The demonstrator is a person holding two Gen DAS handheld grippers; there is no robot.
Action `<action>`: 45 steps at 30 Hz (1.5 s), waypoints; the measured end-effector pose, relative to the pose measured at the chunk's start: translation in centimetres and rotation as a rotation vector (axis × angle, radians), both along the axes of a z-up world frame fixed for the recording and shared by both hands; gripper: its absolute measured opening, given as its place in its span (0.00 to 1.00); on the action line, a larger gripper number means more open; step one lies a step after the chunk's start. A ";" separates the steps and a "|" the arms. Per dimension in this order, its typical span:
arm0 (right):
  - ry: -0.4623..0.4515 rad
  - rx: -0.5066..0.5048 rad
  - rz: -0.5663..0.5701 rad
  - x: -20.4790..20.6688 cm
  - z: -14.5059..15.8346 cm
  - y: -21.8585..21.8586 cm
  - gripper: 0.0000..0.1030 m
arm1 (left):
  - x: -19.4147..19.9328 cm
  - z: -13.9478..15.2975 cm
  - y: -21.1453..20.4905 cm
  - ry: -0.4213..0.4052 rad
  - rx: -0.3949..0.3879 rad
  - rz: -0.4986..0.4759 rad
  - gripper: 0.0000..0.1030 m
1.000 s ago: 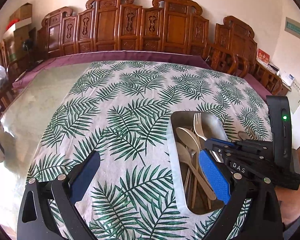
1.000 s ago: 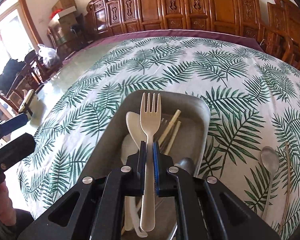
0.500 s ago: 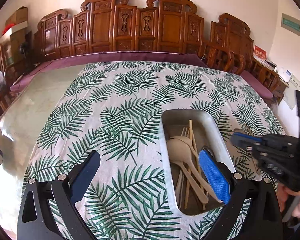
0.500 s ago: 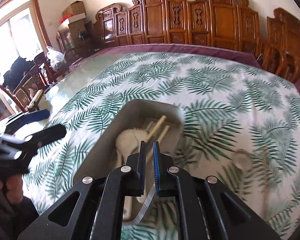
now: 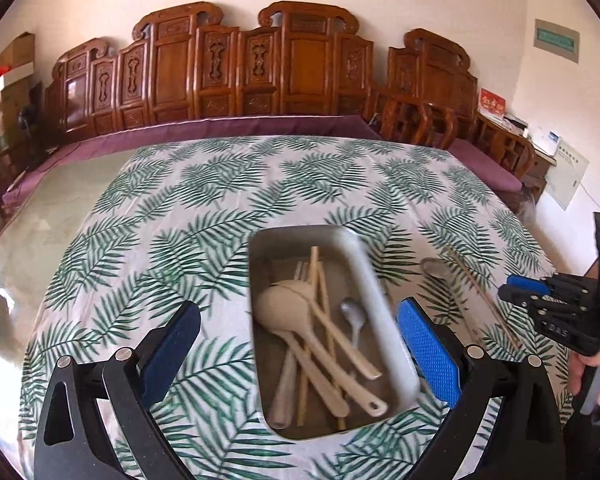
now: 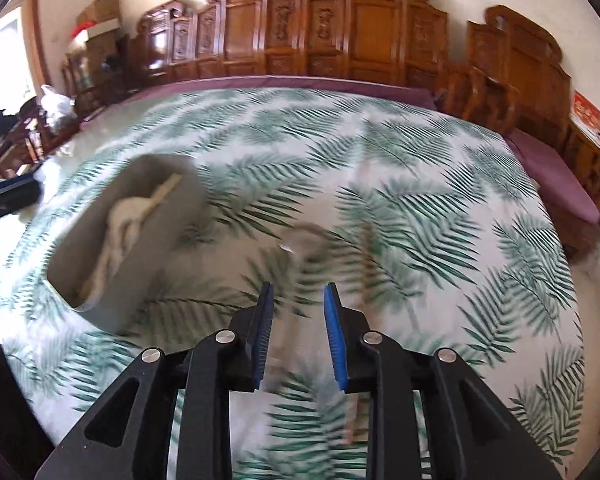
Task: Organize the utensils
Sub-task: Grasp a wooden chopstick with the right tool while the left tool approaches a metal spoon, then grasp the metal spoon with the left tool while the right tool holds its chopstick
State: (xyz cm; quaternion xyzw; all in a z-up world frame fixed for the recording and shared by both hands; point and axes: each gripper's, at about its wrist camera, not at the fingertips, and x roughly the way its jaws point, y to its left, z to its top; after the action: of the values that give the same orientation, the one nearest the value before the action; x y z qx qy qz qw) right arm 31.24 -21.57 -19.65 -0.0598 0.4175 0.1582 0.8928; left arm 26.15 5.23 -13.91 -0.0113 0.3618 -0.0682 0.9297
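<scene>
Nearest the left wrist camera, the left gripper has its fingers spread wide with nothing clamped — they straddle the near part of the grey tray, not touching it as far as the view shows. Most of the sorting looks done: the tray sits on the leaf-print cloth of the tabletop and holds a loose pile of cutlery. Counted in the left view, that pile has two large cream spoons for sure, one small metal spoon, one cream fork showing only its tines at the far end, and a pair of wooden chopsticks; further pale handles cross under the pile, so a third cream piece is possible but I cannot separate it. Beyond the tray's right wall, still loose on the cloth, lie one metal spoon and thin wooden sticks — likely one pair of chopsticks, though only one stick reads clearly. These are what is left to gather. The right gripper has just been opening; its fingers stand slightly apart with nothing between them, over the cloth and aimed toward the loose spoon, which shows in its own blurred view only as a grey smear just ahead. The tray lies to its left there. Farther back, carved wooden chairs line the wall.
</scene>
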 end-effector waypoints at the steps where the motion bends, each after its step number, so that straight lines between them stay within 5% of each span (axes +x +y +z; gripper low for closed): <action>1: 0.009 -0.002 -0.011 0.3 -0.5 -0.7 0.28 | -0.1 0.0 -0.5 -0.001 0.001 -0.005 0.92; 15: 0.104 -0.064 -0.005 3.2 -5.6 -2.3 0.28 | -0.7 -0.6 -5.5 -0.009 0.024 -0.059 0.92; 20: 0.118 -0.079 0.014 2.9 -5.5 -2.4 0.22 | -0.9 -0.7 -6.7 -0.002 0.025 -0.062 0.92; 23: 0.127 -0.084 0.015 3.1 -5.5 -2.8 0.06 | -0.8 -1.1 -7.8 0.011 0.042 -0.065 0.92; 36: 0.123 -0.006 -0.007 4.1 -4.8 -7.0 0.06 | 1.7 -2.2 -14.6 0.073 0.061 -0.138 0.92; 45: 0.099 -0.006 -0.011 4.0 -4.7 -8.0 0.06 | 5.4 -4.6 -19.4 0.138 0.098 -0.193 0.68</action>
State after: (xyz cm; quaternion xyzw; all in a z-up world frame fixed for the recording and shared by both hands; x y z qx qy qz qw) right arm 35.20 -29.58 -24.33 -0.0523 0.4620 0.1550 0.8716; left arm 31.58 -14.12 -18.53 0.0643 0.4273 -0.1386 0.8911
